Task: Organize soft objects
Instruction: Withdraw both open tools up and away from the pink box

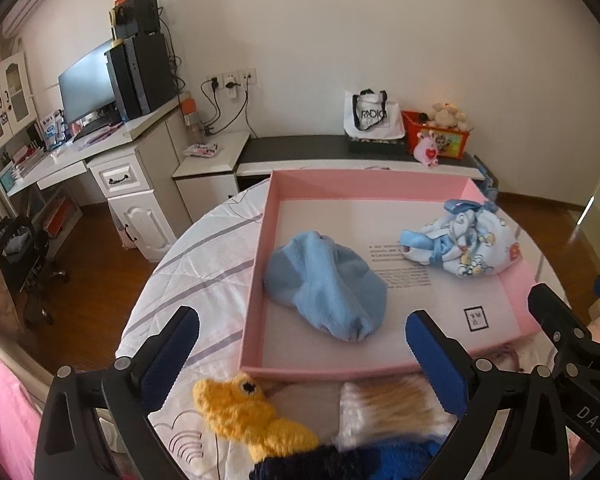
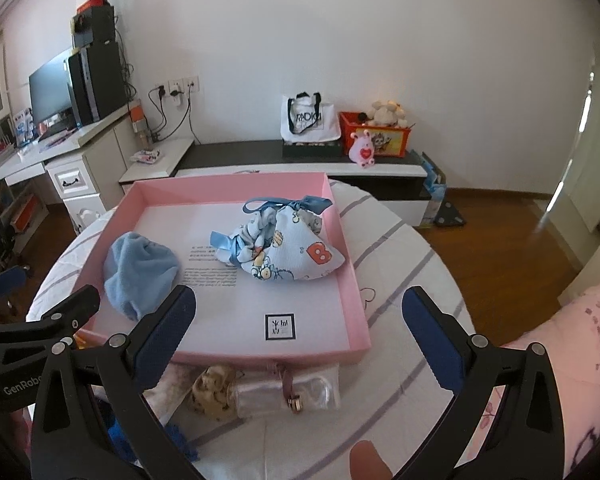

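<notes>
A shallow pink box (image 1: 256, 264) (image 2: 356, 300) sits on a round quilted table. Inside lie a light blue fleece hat (image 1: 324, 284) (image 2: 140, 272) and a cartoon-print drawstring bag with blue ribbons (image 1: 464, 240) (image 2: 284, 248). In front of the box, a yellow and dark blue knitted toy (image 1: 244, 412) lies between my left gripper's open fingers. My left gripper (image 1: 300, 360) is open and empty above it. A clear packet with a leopard-print soft item (image 2: 260, 396) (image 1: 392, 404) lies below my right gripper (image 2: 300, 328), which is open and empty.
The table edge (image 2: 440, 264) drops to a wooden floor. A white desk with monitor (image 1: 88, 88) stands at left. A low bench holds a tote bag (image 1: 372, 116) and an orange toy bin (image 1: 440, 132). Pink bedding (image 2: 580, 344) lies at right.
</notes>
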### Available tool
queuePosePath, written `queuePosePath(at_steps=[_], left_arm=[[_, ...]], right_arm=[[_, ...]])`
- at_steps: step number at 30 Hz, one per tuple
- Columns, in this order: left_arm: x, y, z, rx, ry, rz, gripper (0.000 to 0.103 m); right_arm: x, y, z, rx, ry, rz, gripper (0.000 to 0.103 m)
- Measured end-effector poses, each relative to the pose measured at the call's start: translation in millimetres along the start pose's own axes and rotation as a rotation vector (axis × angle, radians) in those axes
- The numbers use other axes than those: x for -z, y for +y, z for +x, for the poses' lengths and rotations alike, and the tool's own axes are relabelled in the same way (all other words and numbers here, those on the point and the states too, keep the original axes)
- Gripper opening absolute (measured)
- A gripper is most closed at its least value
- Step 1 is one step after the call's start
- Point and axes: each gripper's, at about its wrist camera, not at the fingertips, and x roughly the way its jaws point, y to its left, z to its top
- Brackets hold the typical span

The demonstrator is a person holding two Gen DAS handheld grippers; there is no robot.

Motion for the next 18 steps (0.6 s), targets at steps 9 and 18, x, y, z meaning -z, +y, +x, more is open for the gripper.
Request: queuePosePath(at_steps=[9,18], left_arm=[[36,2,-71,0.007,-0.076,-0.010,0.103],[74,5,-143,0.002,-0.171,-0.026,0.103]], right_arm=[[18,-7,-47,-0.025,-0.035,0.017,0.103],[36,-8,-102,-0.038,-0.116,0.003,0.103]])
